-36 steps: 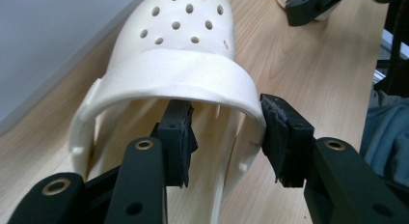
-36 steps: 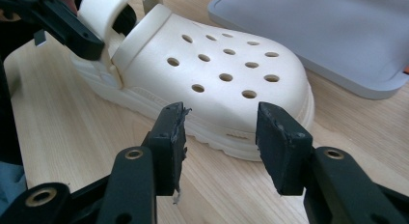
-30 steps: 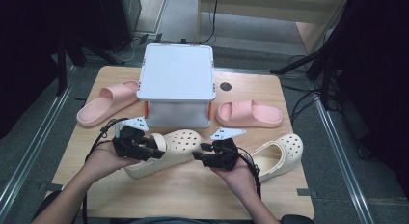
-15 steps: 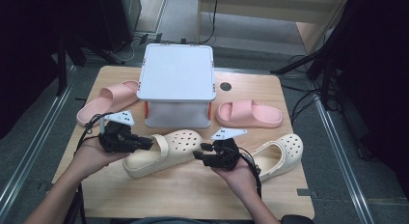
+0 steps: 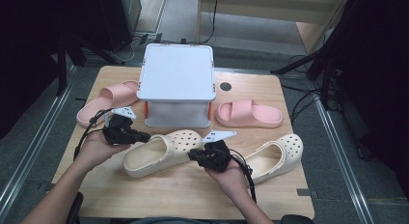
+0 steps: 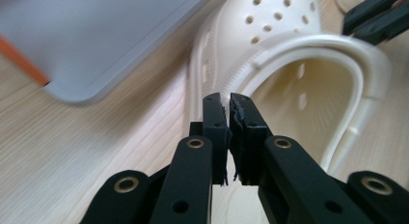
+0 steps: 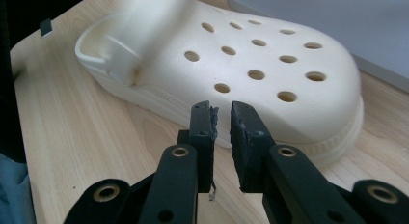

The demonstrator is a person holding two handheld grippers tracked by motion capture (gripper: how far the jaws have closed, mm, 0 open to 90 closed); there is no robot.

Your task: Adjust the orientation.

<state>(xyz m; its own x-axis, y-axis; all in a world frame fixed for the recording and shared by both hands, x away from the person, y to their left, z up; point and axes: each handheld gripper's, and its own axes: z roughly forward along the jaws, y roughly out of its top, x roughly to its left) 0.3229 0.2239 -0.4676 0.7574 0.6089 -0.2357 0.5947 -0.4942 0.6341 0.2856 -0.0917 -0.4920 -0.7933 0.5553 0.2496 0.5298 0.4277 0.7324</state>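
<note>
A cream clog (image 5: 156,154) lies on its sole in the middle of the wooden table (image 5: 159,195), toe pointing right. My left gripper (image 5: 143,136) hovers just left of its heel opening; in the left gripper view the gripper (image 6: 229,101) is shut with nothing between the jaws, the clog (image 6: 284,35) right beyond them. My right gripper (image 5: 191,155) sits at the clog's toe side; in the right gripper view the gripper (image 7: 221,110) is shut and empty, a hair from the clog's sole edge (image 7: 251,55). A second cream clog (image 5: 277,154) lies to the right.
A white box-like stand (image 5: 176,81) with orange corner trim stands at the table's centre back. One pink slide (image 5: 108,101) lies left of it and another (image 5: 248,113) right of it. Cables trail from both grippers toward the front edge.
My left gripper has drawn back to the left and slightly up, off the clog's heel. The right gripper and both clogs have stayed about where they were.
</note>
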